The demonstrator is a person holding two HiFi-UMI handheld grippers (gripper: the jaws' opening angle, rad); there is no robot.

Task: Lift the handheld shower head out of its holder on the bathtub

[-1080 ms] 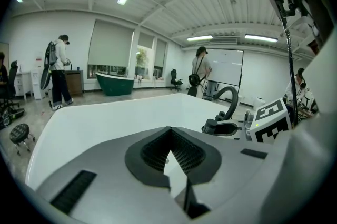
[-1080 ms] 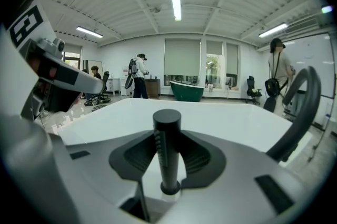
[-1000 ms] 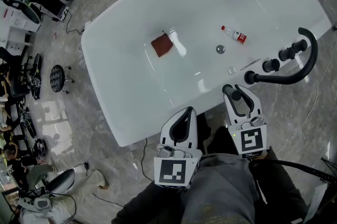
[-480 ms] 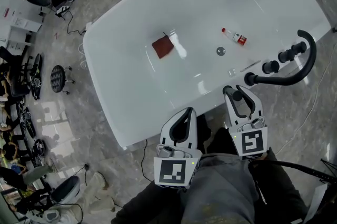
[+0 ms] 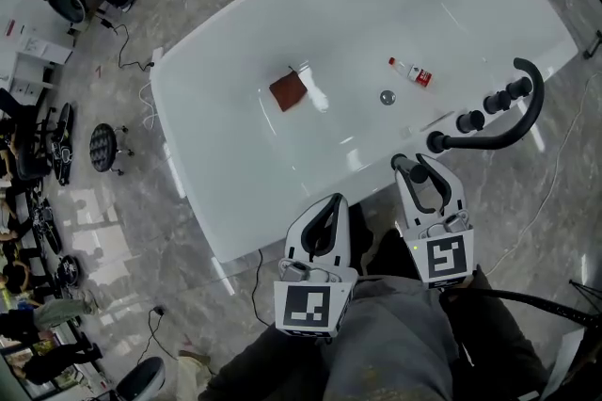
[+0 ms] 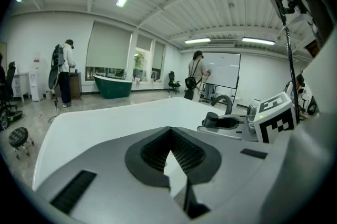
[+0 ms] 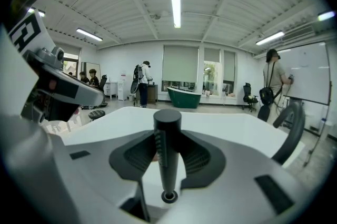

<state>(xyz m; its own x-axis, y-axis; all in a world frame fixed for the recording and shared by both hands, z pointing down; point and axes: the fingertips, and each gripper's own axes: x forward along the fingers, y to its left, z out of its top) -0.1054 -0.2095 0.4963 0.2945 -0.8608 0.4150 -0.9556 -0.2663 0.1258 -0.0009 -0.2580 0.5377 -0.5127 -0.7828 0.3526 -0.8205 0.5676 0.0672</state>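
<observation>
Black shower head (image 7: 167, 165) upright between right gripper (image 7: 167, 134) fingers (image 7: 199, 157), gripped; left gripper (image 6: 169, 131) fingers (image 6: 149, 153) together, empty.

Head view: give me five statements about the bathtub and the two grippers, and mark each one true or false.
1. The right gripper has the black handheld shower head clamped between its jaws. True.
2. The left gripper is holding the small bottle. False: its jaws are together on nothing, and the bottle lies inside the bathtub.
3. A brown cloth lies on the tub floor. True.
4. The bottle stands upright on the tub rim. False: it lies on its side on the tub floor, near the drain.
5. The curved faucet spout is white. False: it is black.
</observation>
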